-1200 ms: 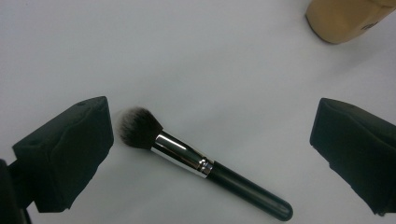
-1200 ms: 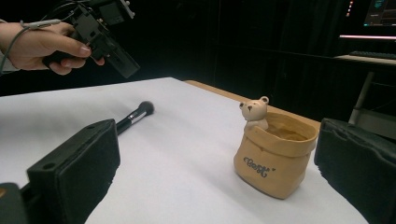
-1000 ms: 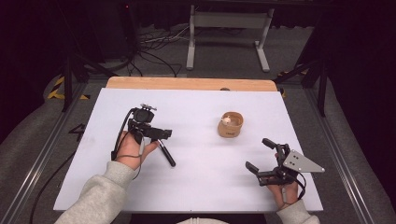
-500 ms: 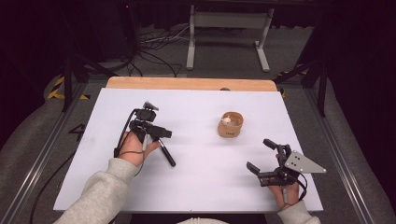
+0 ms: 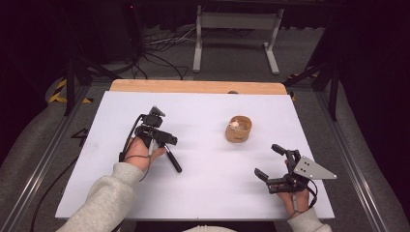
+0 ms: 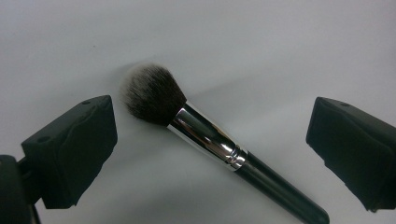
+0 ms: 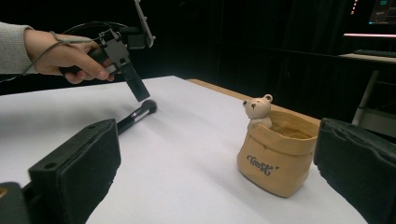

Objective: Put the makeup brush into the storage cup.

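Note:
A makeup brush [image 5: 170,158] with a black handle, silver ferrule and dark, white-tipped bristles lies flat on the white table [image 5: 208,198], left of centre. My left gripper [image 5: 155,137] hangs just above the brush head, open. In the left gripper view the brush [image 6: 205,135] lies diagonally between the wide-apart jaws of the gripper [image 6: 215,119], untouched. My right gripper [image 5: 269,162] is open and empty near the front right. It faces a tan bag-shaped holder [image 7: 275,158] with a small bear figure at its rim, and beyond it the brush [image 7: 135,114] under the left gripper [image 7: 135,86].
The holder [image 5: 238,129] stands upright right of centre, about a hand's width beyond the right gripper. A strip of bare wood [image 5: 193,86] runs along the table's far edge. Cables and a metal stand sit on the floor behind.
My left gripper has shifted slightly right and farther away, settling over the brush head. The right gripper, brush and holder have hardly moved.

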A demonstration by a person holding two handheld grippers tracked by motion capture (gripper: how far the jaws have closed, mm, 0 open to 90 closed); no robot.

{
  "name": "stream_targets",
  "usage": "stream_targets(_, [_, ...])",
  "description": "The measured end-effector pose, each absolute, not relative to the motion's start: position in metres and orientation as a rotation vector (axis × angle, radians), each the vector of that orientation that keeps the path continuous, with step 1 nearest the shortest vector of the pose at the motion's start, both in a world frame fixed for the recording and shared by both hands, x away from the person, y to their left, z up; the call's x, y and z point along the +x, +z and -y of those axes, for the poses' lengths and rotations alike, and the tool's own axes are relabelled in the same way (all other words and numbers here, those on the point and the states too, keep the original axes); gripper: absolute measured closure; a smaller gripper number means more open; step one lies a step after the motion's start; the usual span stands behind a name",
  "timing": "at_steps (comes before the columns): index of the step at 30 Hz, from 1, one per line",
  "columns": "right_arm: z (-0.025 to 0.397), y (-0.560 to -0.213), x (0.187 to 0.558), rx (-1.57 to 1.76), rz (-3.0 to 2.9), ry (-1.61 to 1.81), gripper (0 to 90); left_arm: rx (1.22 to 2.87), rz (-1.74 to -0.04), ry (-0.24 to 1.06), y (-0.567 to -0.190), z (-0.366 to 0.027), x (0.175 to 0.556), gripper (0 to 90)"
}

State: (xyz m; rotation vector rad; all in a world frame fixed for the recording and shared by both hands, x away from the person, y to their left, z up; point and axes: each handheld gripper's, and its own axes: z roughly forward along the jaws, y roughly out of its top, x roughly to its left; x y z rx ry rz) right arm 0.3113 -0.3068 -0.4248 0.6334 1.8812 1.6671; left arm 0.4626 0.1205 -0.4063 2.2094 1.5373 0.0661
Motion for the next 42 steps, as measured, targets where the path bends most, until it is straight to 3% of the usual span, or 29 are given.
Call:
stream_targets(11, [0.306,-0.425,0.312,0.627,-1.890,1.666,1.2,2.313,-1.541,0.043,-0.414,-0.115,0.466,3.1])
stream_targets(42, [0.306,-0.427,0.313,0.629,-1.909,1.673,1.7,2.393,-1.590,0.006,-0.433,-0.110,0.470,6.6])
